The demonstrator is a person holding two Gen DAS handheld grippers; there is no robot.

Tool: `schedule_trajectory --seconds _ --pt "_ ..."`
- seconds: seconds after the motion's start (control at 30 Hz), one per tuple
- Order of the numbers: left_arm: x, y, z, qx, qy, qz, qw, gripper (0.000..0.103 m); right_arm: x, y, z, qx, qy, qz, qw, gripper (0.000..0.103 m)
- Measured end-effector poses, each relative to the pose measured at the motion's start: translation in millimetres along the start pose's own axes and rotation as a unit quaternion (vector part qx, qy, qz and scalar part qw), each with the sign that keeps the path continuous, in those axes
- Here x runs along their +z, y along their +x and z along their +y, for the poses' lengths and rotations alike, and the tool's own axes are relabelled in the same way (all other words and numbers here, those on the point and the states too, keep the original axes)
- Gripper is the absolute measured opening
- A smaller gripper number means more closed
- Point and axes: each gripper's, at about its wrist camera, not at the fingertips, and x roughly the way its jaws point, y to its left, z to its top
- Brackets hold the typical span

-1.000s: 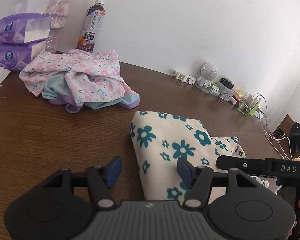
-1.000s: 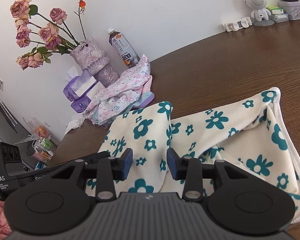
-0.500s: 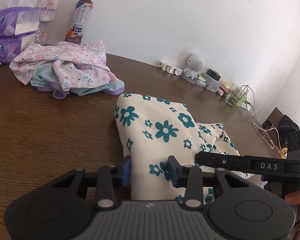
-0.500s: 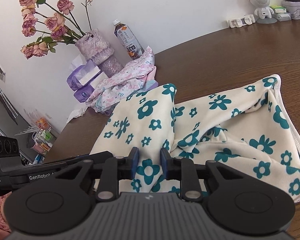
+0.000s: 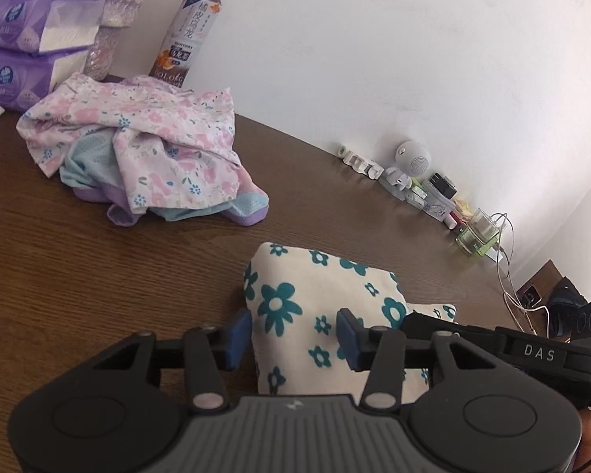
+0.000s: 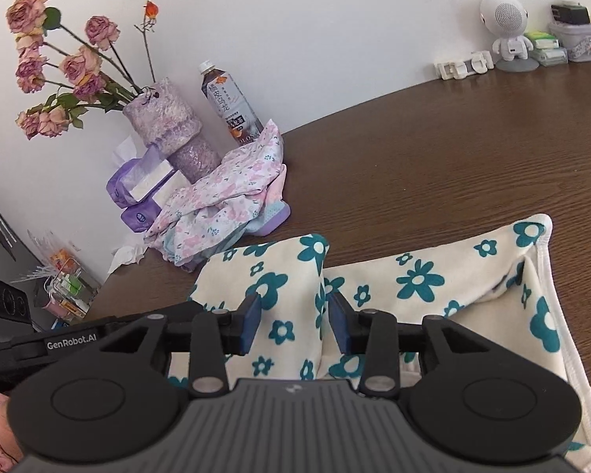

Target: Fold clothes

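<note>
A cream cloth with teal flowers (image 5: pixel 295 307) lies folded on the brown table (image 5: pixel 78 276). My left gripper (image 5: pixel 293 337) straddles the cloth's near left end. Its jaws are closing, with the cloth filling the gap and the left pad at the cloth's edge, and the fabric does not look pinched. In the right wrist view the same cloth (image 6: pixel 433 276) spreads to the right, with a raised crease running toward me. My right gripper (image 6: pixel 293 321) sits over that crease. Its jaws are opening and the pads stand clear of the fabric.
A pile of pink floral and blue clothes (image 5: pixel 145 157) lies at the back left, before a tea bottle (image 5: pixel 189 35), purple tissue packs (image 5: pixel 23 51) and a vase of dried roses (image 6: pixel 169 130). A small white figure (image 5: pixel 409 161), a glass jar (image 5: pixel 476 236) and cables (image 5: pixel 508 268) line the wall.
The left jaws narrowed from wide open and moved onto the cloth's end. The right jaws pinched the crease, then widened again. The cloth now lies more compactly folded.
</note>
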Motion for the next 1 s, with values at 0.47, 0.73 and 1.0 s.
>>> schedule_trajectory --seconds 0.47,0.73,1.0 --pt "28 18 10 0.008 -0.043 -0.019 0.9989 0.039 27 24 -2 -0.018 0.024 -0.004 1.000 0.038" --pt "28 25 11 0.002 -0.033 -0.019 0.9993 0.013 21 34 -2 -0.018 0.013 -0.003 1.000 0.010" --pt "8 -7 15 0.004 -0.033 -0.007 0.9994 0.054 6 -5 -7 -0.002 0.038 -0.017 0.999 0.041"
